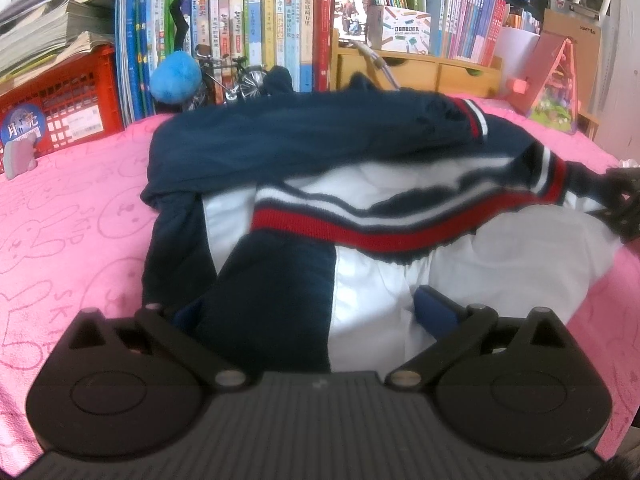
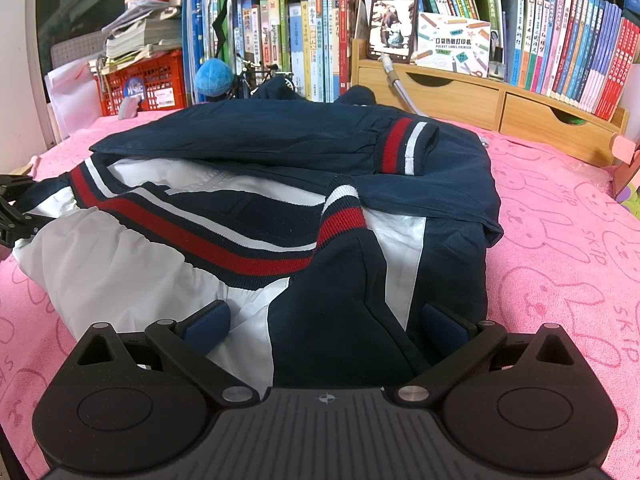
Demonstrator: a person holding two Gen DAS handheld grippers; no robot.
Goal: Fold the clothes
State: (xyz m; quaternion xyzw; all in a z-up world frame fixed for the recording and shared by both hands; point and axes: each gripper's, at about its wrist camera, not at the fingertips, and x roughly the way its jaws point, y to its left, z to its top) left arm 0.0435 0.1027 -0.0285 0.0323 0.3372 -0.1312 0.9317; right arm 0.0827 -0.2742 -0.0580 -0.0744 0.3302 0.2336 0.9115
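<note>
While both tongs, left [image 1: 312, 312] and right [image 2: 326, 322], stand spread wide and released over the jacket [image 2: 280, 184], nothing pins it. Its loose sleeve cuff [image 2: 344, 212] could slide off, undoing the fold.

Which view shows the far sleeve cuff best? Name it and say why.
The right wrist view. The cuff lies sharp and whole there, its red and white bands plain on the navy jacket. The left wrist view shows the same cuff near the jacket's far right edge, but blurred and smaller.
</note>
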